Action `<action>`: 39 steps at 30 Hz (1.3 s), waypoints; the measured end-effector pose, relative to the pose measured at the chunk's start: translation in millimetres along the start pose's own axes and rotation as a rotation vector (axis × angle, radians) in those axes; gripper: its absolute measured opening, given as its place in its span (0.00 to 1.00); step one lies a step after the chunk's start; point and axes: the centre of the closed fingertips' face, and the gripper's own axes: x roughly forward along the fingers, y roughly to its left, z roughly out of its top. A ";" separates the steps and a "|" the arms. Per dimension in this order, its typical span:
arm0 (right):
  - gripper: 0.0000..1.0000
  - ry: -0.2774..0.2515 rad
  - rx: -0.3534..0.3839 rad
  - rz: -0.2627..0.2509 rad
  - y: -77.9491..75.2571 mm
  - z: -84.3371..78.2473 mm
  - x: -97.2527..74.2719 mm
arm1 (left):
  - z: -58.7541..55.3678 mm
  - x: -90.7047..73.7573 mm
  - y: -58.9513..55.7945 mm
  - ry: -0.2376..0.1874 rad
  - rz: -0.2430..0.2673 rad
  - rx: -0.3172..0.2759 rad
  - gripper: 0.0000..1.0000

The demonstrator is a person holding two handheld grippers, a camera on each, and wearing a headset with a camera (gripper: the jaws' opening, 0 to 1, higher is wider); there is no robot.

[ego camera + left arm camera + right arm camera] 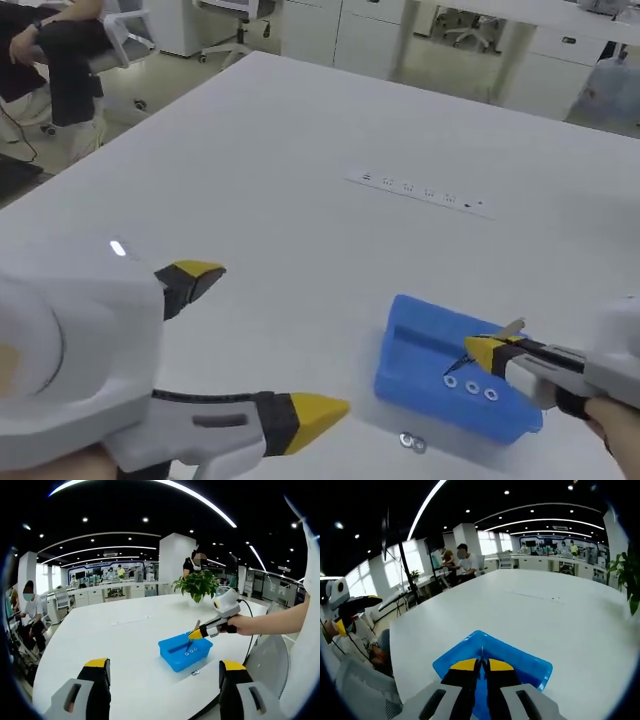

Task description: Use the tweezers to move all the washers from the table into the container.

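Pinching the tweezers (512, 328) between jaws closed down to a thin slit, the right gripper (485, 350) hangs over the container (425, 345), with the tweezer tips pointing down into it. In the right gripper view the two yellow tips sit almost together with a dark sliver between them and the container's blue floor just beyond. Whether the tips carry a washer cannot be told.

Three washers (472, 387) lie flat on the container's floor, close under the tweezers. At least one more, perhaps two overlapping, lies on the table (300, 180) just outside the container's near wall (410, 441). So the job looks mostly done, with that small remainder left.

The left gripper (258, 340) is spread wide and holds nothing. It sits well apart from the container, on the side away from the right gripper.

The washers look like small, thin metal rings, which would make them stiff, very light and slick. Lying flat on a smooth top, they will likely skid if pushed. The best hold is probably one tip through the hole and the other outside the rim, squeezing across the band. Too hard a squeeze may make the ring flick out.
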 end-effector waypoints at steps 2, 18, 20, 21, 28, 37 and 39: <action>0.03 -0.028 -0.005 0.017 8.1 7.5 -6.8 | -0.2 -0.3 0.1 -0.003 0.000 -0.006 0.91; 0.03 0.070 -0.038 0.194 62.9 -30.2 -19.2 | -5.7 2.3 -5.8 0.014 -0.029 0.002 0.91; 0.03 0.101 -0.055 0.189 60.8 -38.7 -15.5 | -5.4 2.2 -5.9 0.014 -0.029 0.004 0.91; 0.03 0.108 -0.062 0.188 60.0 -41.3 -14.2 | -5.3 2.0 -5.5 0.013 -0.028 0.003 0.91; 0.03 0.166 -0.102 0.191 57.6 -55.7 -6.4 | -8.0 0.7 -2.5 0.022 -0.022 0.000 0.91; 0.03 0.196 -0.193 0.206 63.8 -61.8 -2.2 | -9.1 1.5 -2.3 0.028 -0.020 0.003 0.91; 0.03 0.197 -0.226 0.209 66.5 -62.3 -2.2 | -9.7 2.0 -3.1 0.030 -0.023 0.002 0.91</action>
